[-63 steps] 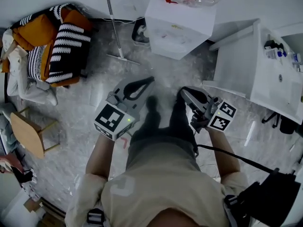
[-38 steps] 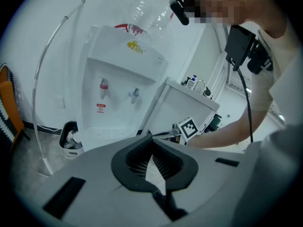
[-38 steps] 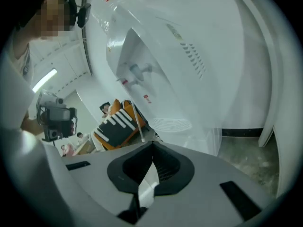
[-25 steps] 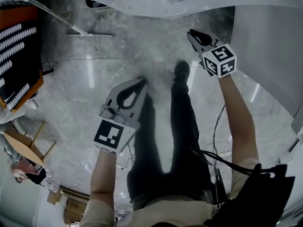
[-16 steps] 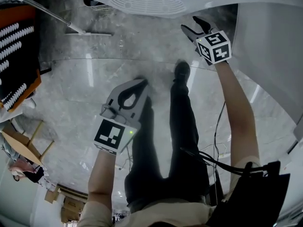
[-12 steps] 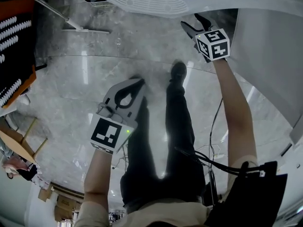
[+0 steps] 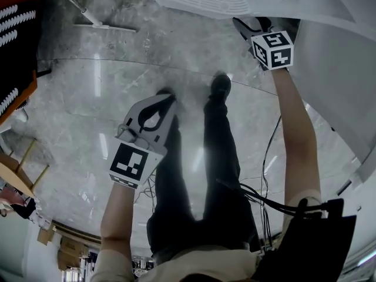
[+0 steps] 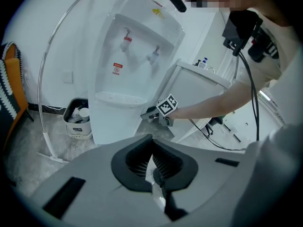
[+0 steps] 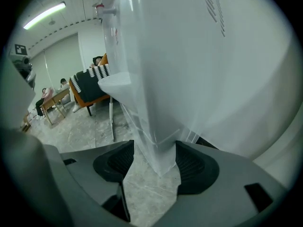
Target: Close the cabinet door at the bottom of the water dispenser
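The step in hand looks like taking hold of the door – the closing swing itself has not begun. In the right gripper view, the right gripper (image 9: 156,164) has its jaws wide. The lower free edge of the white cabinet door (image 9: 199,79) stands between them, close to the right pad with a clear gap to the left pad, so it is straddled rather than clamped. The door stands open, swung out from the foot of the water dispenser (image 8: 128,79). The dispenser's taps and drip ledge show to the left of the panel. In the head view this gripper sits at the far right, low beside the dispenser's base, with the arm stretched out.

The left gripper (image 7: 163,100) hangs idle over the marble floor (image 7: 76,104), near and to the left, well apart from the dispenser. Its jaws are together with nothing between them.

As I judge it, the next move is either to nip the jaws onto the edge or to lean one pad on the panel. The door then has to be carried in an arc about its hinge until it lies flush with the dispenser front — letting go before the inner jaw gets trapped between door and cabinet.
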`<state>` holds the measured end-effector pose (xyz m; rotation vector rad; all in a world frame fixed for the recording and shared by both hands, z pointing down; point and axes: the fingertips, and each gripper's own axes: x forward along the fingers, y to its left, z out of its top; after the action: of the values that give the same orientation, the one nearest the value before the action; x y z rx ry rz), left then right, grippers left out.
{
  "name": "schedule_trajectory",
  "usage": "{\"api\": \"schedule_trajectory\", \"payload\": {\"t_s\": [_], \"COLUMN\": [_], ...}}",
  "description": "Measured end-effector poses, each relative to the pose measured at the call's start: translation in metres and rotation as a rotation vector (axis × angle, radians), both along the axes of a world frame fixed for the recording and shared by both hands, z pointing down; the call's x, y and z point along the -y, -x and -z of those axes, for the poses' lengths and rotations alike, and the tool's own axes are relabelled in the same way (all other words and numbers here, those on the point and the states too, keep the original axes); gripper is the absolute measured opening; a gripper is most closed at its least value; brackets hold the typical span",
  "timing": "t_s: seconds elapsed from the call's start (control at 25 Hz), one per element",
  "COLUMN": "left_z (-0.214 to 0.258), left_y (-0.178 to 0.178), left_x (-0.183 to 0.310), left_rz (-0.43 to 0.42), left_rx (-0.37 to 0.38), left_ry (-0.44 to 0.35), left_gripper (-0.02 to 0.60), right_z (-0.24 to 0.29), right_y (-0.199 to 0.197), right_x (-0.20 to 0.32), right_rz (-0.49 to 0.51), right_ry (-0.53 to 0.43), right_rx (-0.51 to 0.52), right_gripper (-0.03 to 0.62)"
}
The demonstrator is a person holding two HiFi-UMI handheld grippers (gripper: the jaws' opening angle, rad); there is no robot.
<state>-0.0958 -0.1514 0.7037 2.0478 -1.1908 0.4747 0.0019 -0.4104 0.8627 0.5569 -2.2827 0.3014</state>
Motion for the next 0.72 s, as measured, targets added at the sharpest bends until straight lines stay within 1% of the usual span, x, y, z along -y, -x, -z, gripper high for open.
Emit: {"api": "schedule_trajectory", "payload": {"t_s": [0.12, 0.2, 0.32, 0.44, 0.48, 0.6, 0.64, 0.72], "left_z": [-0.002, -0.002, 0.0, 0.0, 0.0, 0.001, 0.0, -0.001], "left_y": [0.007, 0.007, 0.002, -0.006, -0.007, -0.009, -0.008, -0.006], "left_x": [-0.006, -0.008, -0.005, -0.001, 0.0, 0.004, 0.005, 0.004], "left_rz": [0.001, -0.003, -0.009, -0.013, -0.014, -0.013, -0.009, -0.002], "left_rx": [0.004, 0.006, 0.002, -0.002, -0.004, -0.007, -0.007, -0.002], "left_ry": [0.013, 0.019, 0.015, 0.011, 0.01, 0.002, 0.001, 0.001], "left_gripper": [-0.006, -0.006, -0.006, -0.006, -0.006, -0.006, -0.006, -0.006], "right_z": [0.001, 0.001, 0.003, 0.004, 0.003, 0.0, -0.001, -0.001], "right_y": [0.001, 0.002, 0.002, -0.001, -0.002, -0.007, -0.007, -0.006], "right_x": [-0.002, -0.004, -0.005, -0.01, -0.014, -0.04, -0.049, -0.06], "right_rz": [-0.021, -0.017, 0.002, -0.004, 0.004, 0.071, 0.081, 0.069], "right_ry": [0.007, 0.015, 0.029, 0.052, 0.055, 0.057, 0.065, 0.085], "right_rx": [0.013, 0.012, 0.008, -0.002, -0.015, -0.038, -0.031, -0.005], "right_gripper": [0.247, 0.247, 0.247, 0.245, 0.245, 0.238, 0.239, 0.239]}}
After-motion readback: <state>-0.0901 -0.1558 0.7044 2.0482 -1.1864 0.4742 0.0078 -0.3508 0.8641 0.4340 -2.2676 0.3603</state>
